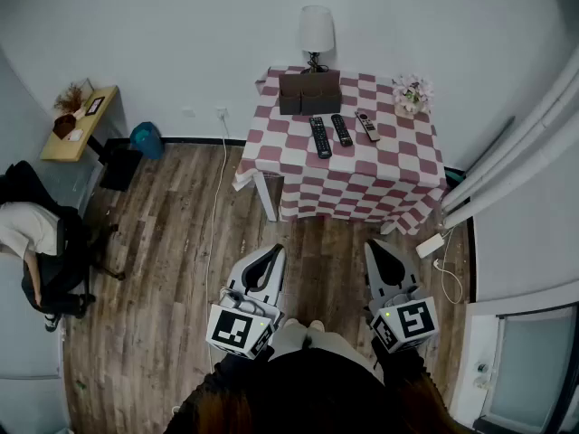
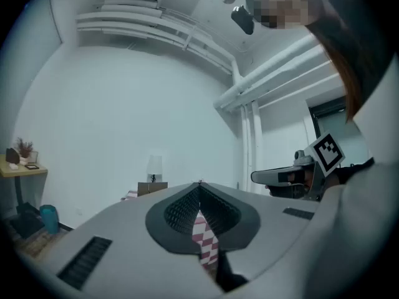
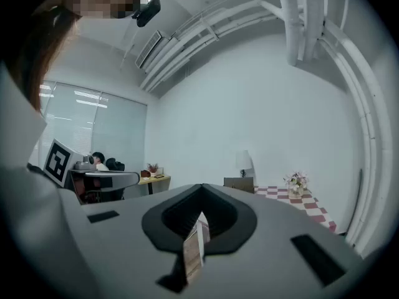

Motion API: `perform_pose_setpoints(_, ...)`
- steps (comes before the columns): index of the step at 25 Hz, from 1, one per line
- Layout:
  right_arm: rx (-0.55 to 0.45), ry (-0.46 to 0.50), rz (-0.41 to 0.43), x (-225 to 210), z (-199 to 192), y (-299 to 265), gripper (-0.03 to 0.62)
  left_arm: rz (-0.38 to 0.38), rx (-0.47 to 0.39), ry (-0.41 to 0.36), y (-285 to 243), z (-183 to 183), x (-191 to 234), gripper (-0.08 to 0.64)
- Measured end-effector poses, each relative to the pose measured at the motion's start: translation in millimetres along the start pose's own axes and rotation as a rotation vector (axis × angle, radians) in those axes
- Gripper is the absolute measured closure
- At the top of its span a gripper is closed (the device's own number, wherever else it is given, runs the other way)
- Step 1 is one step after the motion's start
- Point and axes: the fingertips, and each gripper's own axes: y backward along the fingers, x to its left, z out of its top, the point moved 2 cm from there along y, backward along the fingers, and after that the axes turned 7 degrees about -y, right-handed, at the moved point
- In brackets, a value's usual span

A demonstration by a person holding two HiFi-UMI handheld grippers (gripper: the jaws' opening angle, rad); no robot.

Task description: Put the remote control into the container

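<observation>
Three remote controls lie side by side on the red-and-white checked table (image 1: 398,165): two black ones (image 1: 319,136) (image 1: 341,129) and a slimmer one (image 1: 366,125). Behind them stands the brown container (image 1: 309,93), also seen far off as the container (image 2: 153,187) (image 3: 239,184) in both gripper views. My left gripper (image 1: 274,250) (image 2: 199,184) and right gripper (image 1: 374,244) (image 3: 201,187) are held low over the wooden floor, well short of the table. Both point toward it, shut and with nothing between the jaws.
A white lamp (image 1: 316,30) and a small flower vase (image 1: 412,93) stand on the table. A white power strip (image 1: 430,244) and cable lie on the floor by the right wall. A person (image 1: 36,242) sits far left, near a yellow desk (image 1: 80,120) and blue bin (image 1: 145,138).
</observation>
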Motion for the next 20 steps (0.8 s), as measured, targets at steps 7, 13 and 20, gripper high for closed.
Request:
perform_pose_setpoints(7,-0.009,-0.038,0.022,1.4,6.8,3.8,0.577,-0.014,-0.003,0.013,-0.7,0.5,-5.8,0.554)
perform_pose_setpoints(13,-0.014,-0.016,0.018,-4.6,11.3,6.5,0.577,0.007,0.025,0.012,-7.3,-2.2,-5.9,0.554)
perform_pose_setpoints(20,-0.018,-0.015,0.052,-19.7,11.7,2.4,0.575,0.011,0.023,-0.001,-23.9,-7.6,-13.5,0.554)
